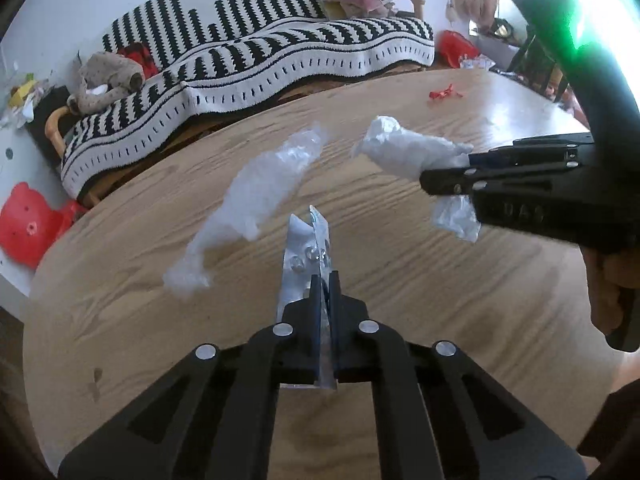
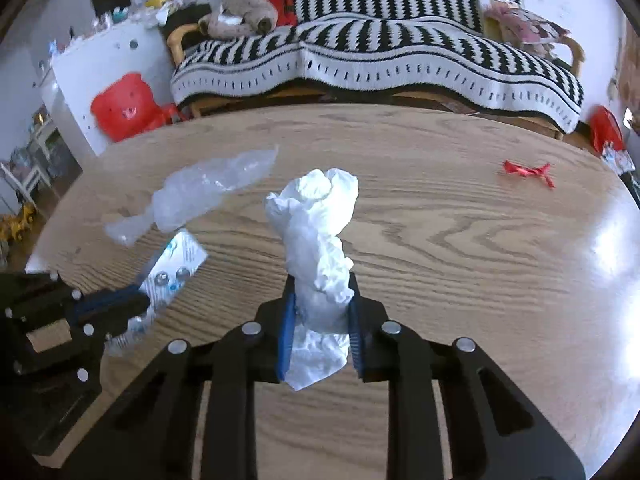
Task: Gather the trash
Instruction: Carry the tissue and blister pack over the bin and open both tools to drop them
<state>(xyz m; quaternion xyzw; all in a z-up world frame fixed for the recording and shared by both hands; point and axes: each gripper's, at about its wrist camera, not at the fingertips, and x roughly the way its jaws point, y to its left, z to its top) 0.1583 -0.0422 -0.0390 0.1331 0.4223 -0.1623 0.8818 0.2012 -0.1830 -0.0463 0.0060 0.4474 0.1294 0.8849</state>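
On the oval wooden table [image 1: 440, 300] my left gripper [image 1: 325, 280] is shut on a flat blister pack [image 1: 306, 248] of small round cells, held edge-on; the right wrist view shows that pack [image 2: 176, 272] in the left gripper [image 2: 132, 304] at the lower left. My right gripper [image 2: 320, 300] is shut on a crumpled white tissue [image 2: 316, 224] that sticks up between its blue pads; the left wrist view has this tissue [image 1: 404, 146] in the right gripper [image 1: 444, 180] at the right. A crumpled clear plastic wrapper [image 1: 248, 196] [image 2: 196, 192] lies loose on the table beyond both.
A small red scrap [image 2: 528, 170] [image 1: 444, 93] lies far right on the table. Behind the table stands a sofa under a black-and-white striped blanket [image 2: 380, 52] with a plush toy [image 2: 244, 12]. A red bear-shaped stool [image 2: 124, 106] sits at the left.
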